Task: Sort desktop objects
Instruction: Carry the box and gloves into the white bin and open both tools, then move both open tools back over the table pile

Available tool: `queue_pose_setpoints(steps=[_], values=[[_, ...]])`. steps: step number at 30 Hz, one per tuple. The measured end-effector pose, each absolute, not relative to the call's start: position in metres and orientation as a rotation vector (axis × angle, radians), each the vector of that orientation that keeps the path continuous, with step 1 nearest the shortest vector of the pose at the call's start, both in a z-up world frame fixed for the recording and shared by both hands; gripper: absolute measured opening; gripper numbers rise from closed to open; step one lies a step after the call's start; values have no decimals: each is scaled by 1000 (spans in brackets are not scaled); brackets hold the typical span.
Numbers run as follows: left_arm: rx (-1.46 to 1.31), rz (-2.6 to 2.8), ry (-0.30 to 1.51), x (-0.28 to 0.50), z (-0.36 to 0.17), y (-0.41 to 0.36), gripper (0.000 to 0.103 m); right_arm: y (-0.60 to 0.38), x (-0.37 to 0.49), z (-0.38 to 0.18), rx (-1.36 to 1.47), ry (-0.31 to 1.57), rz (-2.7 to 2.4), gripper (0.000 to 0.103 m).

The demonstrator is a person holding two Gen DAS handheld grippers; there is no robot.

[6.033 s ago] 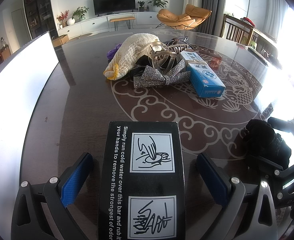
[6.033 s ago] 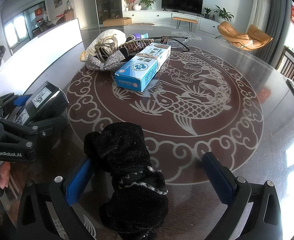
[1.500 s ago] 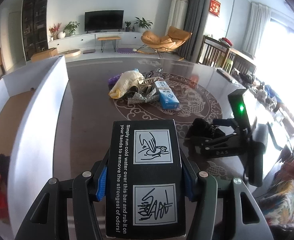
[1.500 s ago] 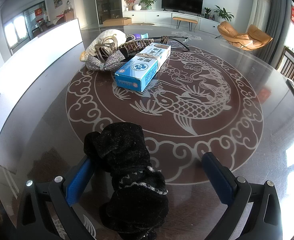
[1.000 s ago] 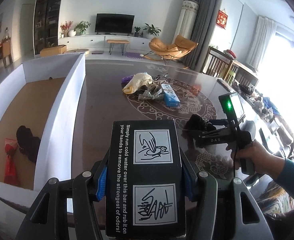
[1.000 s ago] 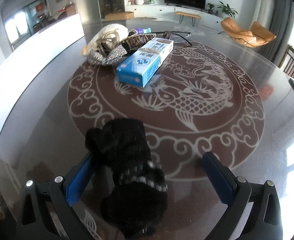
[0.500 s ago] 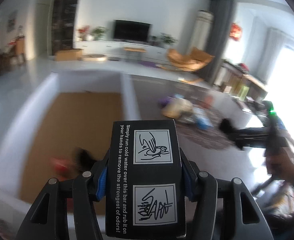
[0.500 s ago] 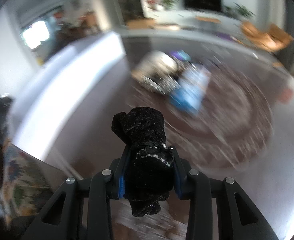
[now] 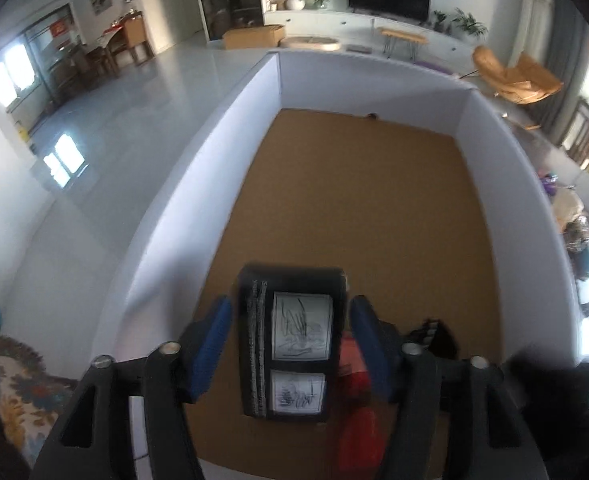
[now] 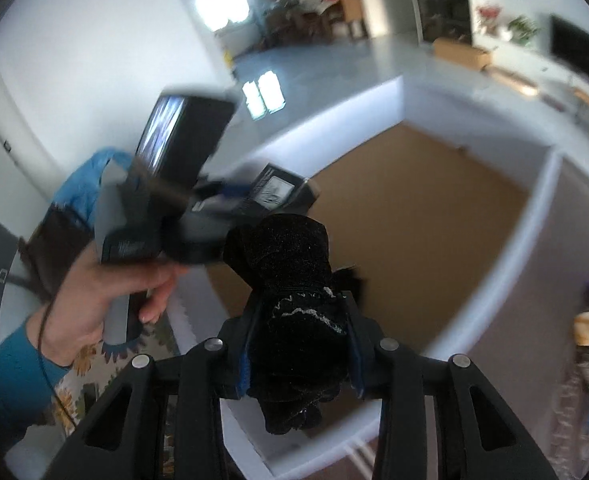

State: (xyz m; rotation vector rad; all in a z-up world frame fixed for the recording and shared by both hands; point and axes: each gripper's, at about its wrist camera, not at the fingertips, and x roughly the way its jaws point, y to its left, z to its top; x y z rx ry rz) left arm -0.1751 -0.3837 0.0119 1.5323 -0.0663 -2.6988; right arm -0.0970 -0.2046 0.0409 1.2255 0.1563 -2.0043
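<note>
Already over the white-walled bin [image 9: 254,92], the left hand-held gripper [image 9: 287,342] had its jaws opening, and a visible gap showed on both sides of the black box [image 9: 292,344], so the blue pads [image 9: 214,334] no longer pressed it. The box sat low in the centre of the left wrist view, above the bin's brown floor. Letting it fall well probably meant keeping the jaws spreading while hanging steady over bare floor, so the box would land flat and not catch a pad.

The right hand-held gripper [image 10: 298,344] was opening too, yet its pads still seemed to pinch the black glove [image 10: 290,312], which filled the lower centre of the right wrist view. It hung about over the bin's near edge; I judged it should travel further inward before letting go, or the soft glove might drape over the rim.

Inside the bin, at the lower right of the left wrist view, a red item [image 9: 354,364] and a dark garment [image 9: 430,334] lay just beside the drop spot and could tip the box. A person's hand [image 10: 106,292] held the left tool at the left of the right wrist view, close to the glove, so the two tools risked crowding. Remaining clutter [image 9: 574,216] waited on the counter [image 10: 534,340] at the right edge.
</note>
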Motion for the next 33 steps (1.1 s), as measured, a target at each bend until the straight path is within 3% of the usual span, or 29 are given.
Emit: queue_pose_setpoints(steps=[1, 3, 8, 11, 23, 27, 29, 30, 33], values=[[1529, -2714, -53, -175, 13, -384, 72, -213, -97, 30, 1257, 172, -1991, 56], [1528, -2765, -29, -173, 14, -380, 72, -221, -94, 17, 1258, 201, -2004, 65], [1649, -2723, -281, -169, 2, -353, 72, -231, -70, -7, 1220, 402, -2009, 66], [1648, -2679, -435, -168, -2, -340, 72, -226, -63, -6, 1219, 387, -2033, 68], [1652, -2677, -373, -150, 5, -351, 72, -217, -27, -2, 1238, 308, -2120, 67], [1444, -2801, -227, -137, 32, -361, 72, -184, -19, 20, 1094, 66, -2203, 67], [1320, -2888, -118, -118, 50, -354, 82, -150, -8, 36, 951, -12, -2325, 82], [1260, -2923, -116, -111, 59, -345, 91, -134, -3, 42, 894, -40, -2376, 99], [1117, -3058, -196, -86, 85, -299, 96, -64, 10, 50, 758, -69, -2574, 103]])
